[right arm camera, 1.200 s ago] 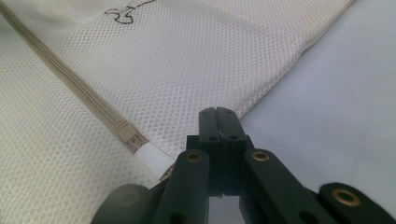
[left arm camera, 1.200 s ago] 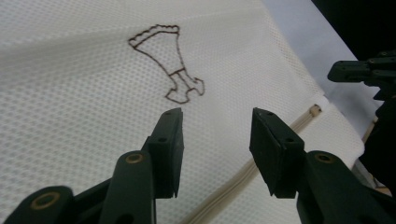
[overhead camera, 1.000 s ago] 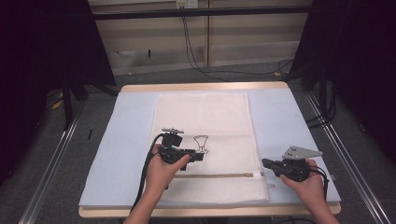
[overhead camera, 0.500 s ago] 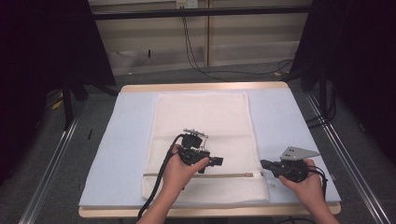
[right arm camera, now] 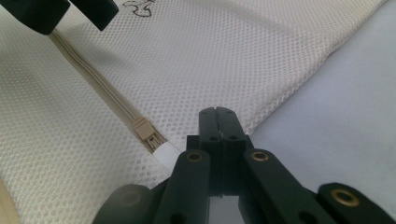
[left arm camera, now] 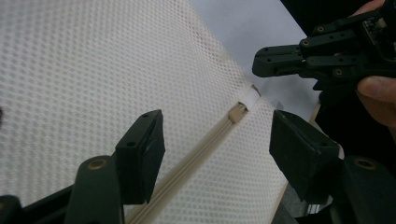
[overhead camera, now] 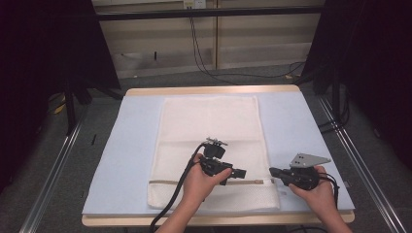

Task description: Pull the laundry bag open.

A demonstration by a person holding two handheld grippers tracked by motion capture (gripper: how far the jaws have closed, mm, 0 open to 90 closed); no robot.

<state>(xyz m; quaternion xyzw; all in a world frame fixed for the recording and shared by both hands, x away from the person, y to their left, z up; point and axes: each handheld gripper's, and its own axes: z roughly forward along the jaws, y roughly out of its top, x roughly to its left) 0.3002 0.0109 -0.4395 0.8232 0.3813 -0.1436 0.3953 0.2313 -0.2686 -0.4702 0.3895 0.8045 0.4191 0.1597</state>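
Mesh bag [overhead camera: 209, 141] lies flat on the table's blue mat [overhead camera: 126, 145], looks light and floppy, so I'd grab the zipper slider [left arm camera: 236, 112], not the mesh. Left gripper [left arm camera: 217, 140] has just closed slightly but is open astride the zipper, holding nothing; right gripper [right arm camera: 217, 114] is shut at the bag's corner by the white tab [right arm camera: 164, 155], can't tell if it pinches it.

My own closed right jaws cover the white tab [right arm camera: 164, 154] beyond the zipper slider [right arm camera: 144, 129], so I cannot tell whether they pinch it. The small black print [right arm camera: 138, 8] on the mesh laundry bag [right arm camera: 243, 51] is cut off by the top edge, unreadable.
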